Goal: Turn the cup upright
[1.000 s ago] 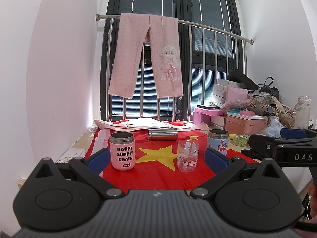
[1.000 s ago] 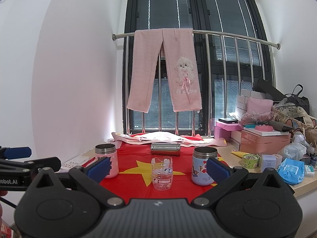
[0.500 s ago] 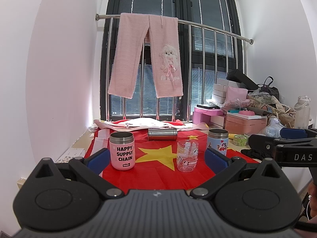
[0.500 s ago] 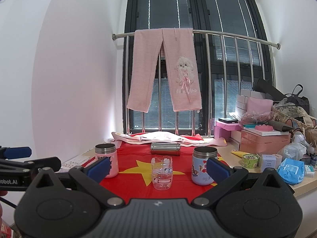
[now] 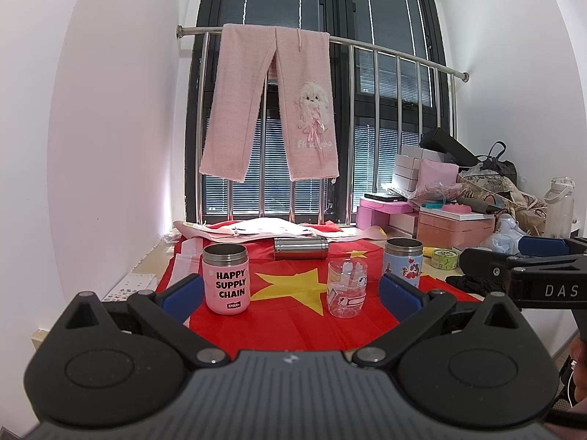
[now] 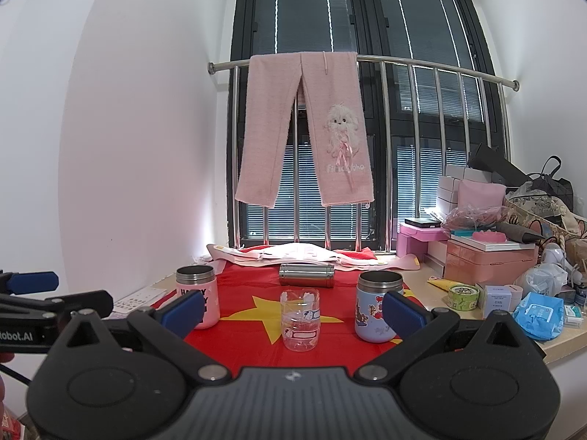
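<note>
Left gripper [image 5: 290, 289] held wide, nothing between its blue pads [image 5: 182, 293], short of the red cloth [image 5: 293, 315]. Ahead-left of it: pink cup [image 5: 226, 278], upright. Ahead, slightly right: clear cup [image 5: 347, 288]. Beyond the right pad: blue cup [image 5: 403, 261], upright. Farther ahead: steel cup [image 5: 301, 248] lying on its side. Right gripper [image 5: 528, 260] enters from the right edge.

Four cups [image 6: 299, 319], two tools [image 6: 293, 306]

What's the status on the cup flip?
Both tongs, left and right, open, empty, short of the table. Steel cylindrical cup on its side at the back of the red flag cloth. Clear plastic cup stands in front.
</note>
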Tool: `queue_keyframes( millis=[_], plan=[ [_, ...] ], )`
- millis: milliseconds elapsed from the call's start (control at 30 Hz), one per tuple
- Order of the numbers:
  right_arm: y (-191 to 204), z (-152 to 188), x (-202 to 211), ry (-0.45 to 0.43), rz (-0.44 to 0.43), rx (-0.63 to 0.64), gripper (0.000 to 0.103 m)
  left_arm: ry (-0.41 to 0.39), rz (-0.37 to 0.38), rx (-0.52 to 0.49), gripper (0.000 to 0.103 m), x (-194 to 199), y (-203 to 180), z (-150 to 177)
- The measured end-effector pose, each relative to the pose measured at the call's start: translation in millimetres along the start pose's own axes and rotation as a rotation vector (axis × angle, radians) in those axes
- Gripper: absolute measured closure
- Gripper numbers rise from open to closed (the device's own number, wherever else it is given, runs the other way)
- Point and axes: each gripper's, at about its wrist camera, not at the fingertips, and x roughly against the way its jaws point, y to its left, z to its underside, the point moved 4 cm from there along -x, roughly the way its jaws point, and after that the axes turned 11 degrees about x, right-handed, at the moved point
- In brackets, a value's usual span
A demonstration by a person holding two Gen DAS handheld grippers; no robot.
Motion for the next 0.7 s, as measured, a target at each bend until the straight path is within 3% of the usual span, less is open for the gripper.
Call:
queue_keyframes(
  millis=[700],
  plan=[
    [-0.2, -0.3, -0.1, 0.0, -0.001, 0.0, 0.0, 0.0, 0.0, -0.001, 0.0, 0.0, 0.0, 0.0]
  ],
)
